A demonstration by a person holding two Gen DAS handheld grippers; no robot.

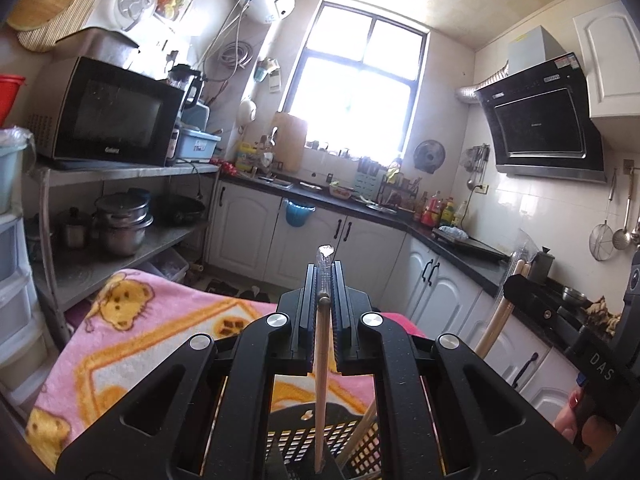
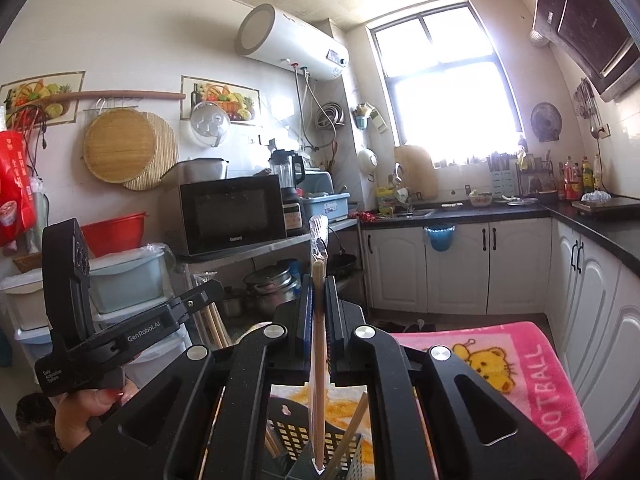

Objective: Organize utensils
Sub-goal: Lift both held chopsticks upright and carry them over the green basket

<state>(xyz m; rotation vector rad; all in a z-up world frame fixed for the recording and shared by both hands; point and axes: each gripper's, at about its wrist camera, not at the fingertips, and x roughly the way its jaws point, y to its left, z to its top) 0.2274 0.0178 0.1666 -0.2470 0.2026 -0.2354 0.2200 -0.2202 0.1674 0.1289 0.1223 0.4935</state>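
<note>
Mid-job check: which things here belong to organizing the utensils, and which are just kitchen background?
In play: left gripper shut on wrapped chopsticks; right gripper shut on another wrapped pair; black slotted basket.
Background: microwave, steel pots, pink blanket, range hood.

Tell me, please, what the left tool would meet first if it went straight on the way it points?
Probably nothing close: beyond the left tool the way looks free to the white cabinets, though depth is unclear.

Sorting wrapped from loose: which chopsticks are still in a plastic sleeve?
Those clamped in each gripper: the left's and right's show clear wrapping. The ones standing in the black basket look bare.
</note>
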